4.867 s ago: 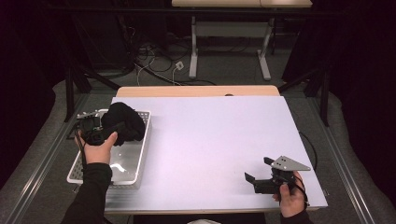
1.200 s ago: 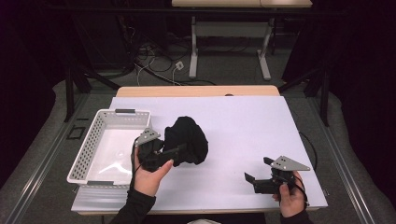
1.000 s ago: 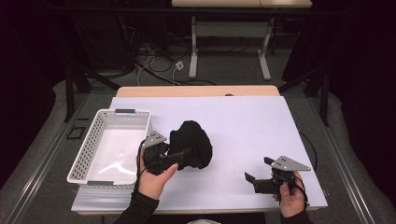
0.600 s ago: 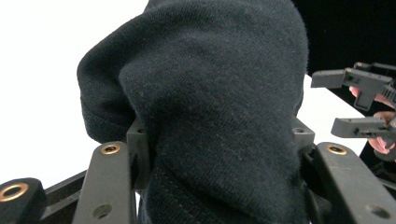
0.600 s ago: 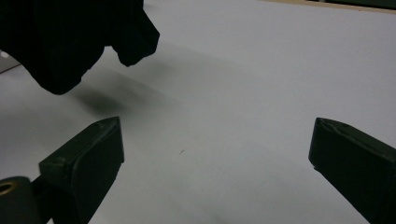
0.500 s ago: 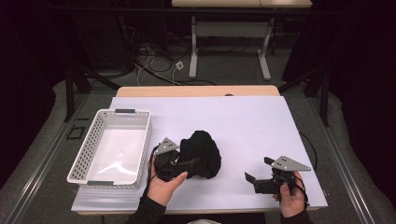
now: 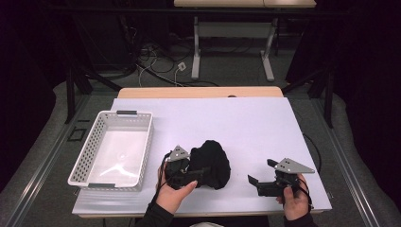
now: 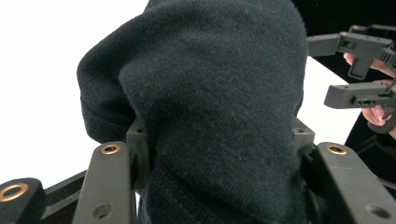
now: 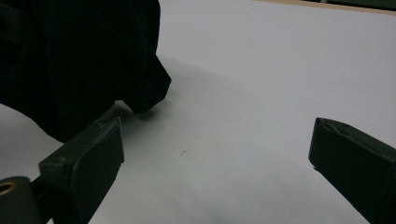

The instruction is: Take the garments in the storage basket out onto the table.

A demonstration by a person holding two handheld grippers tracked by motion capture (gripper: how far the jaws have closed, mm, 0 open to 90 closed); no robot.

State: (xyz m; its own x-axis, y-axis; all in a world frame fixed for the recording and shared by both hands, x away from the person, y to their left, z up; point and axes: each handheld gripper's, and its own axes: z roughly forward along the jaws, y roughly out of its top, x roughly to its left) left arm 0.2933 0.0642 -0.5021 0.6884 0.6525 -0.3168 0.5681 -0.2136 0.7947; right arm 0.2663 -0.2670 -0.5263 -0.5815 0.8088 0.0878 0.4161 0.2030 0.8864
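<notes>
Since the earlier frames the left tool (image 7: 189,173) has carried the black cloth (image 7: 213,163) out of the white basket (image 7: 113,149) toward the bench (image 7: 246,123) middle, jaws clamped on a thick fold. Cloth sags low there, probably for laying out. Right tool (image 7: 259,185) waits wide open nearby, holding nothing.

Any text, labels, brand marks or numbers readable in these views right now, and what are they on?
None: no word, number, label or brand mark can be read in any view.
The black cloth in the left gripper is plain knit, with no tag in sight.
The white basket, the white table sheet and the right gripper carry no print.
</notes>
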